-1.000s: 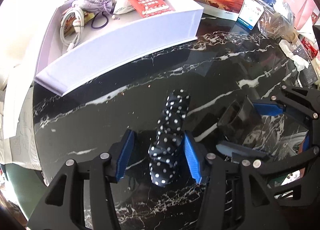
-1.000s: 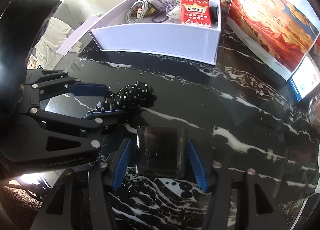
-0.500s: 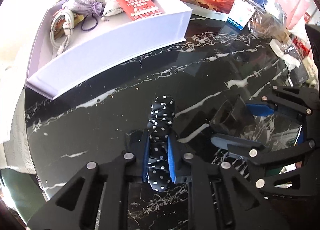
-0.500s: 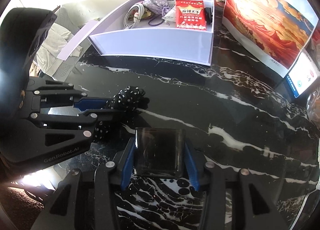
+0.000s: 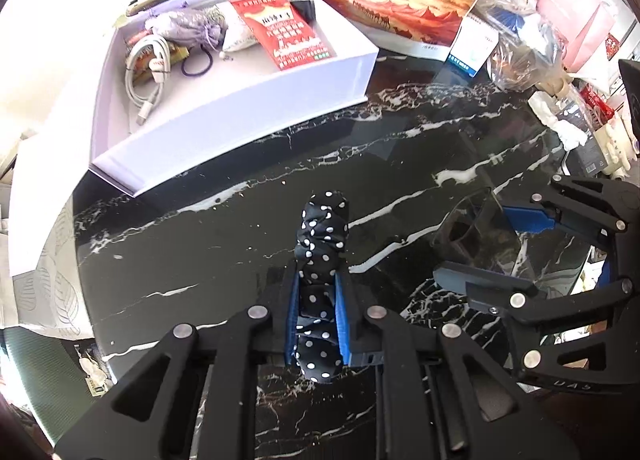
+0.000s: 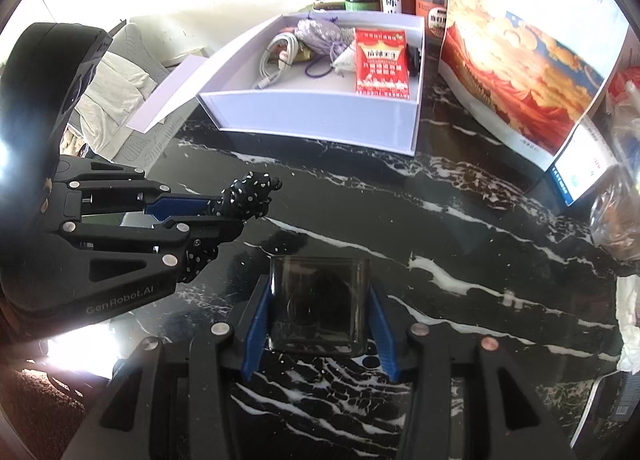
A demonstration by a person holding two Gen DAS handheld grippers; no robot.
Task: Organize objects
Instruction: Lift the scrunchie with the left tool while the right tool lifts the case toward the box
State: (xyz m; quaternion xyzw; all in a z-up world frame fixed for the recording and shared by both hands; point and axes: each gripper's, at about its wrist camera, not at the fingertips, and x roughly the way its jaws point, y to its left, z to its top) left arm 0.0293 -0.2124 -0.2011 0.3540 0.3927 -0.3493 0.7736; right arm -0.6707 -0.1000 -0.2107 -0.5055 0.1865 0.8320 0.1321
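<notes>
Gripping a black polka-dot scrunchie [image 5: 322, 256] between blue pads, the left tongs [image 5: 318, 314] are clamped narrow, and the fabric juts forward above the black marble tabletop [image 5: 224, 244]. Beside them, the right tongs [image 6: 318, 318] hold a dark square glass container [image 6: 318, 302] by its two sides. Farther back on the tabletop sits a white box [image 6: 320, 120] containing a red packet [image 6: 382, 64], a white cable [image 6: 276, 56] and a lilac pouch [image 6: 320, 34].
</notes>
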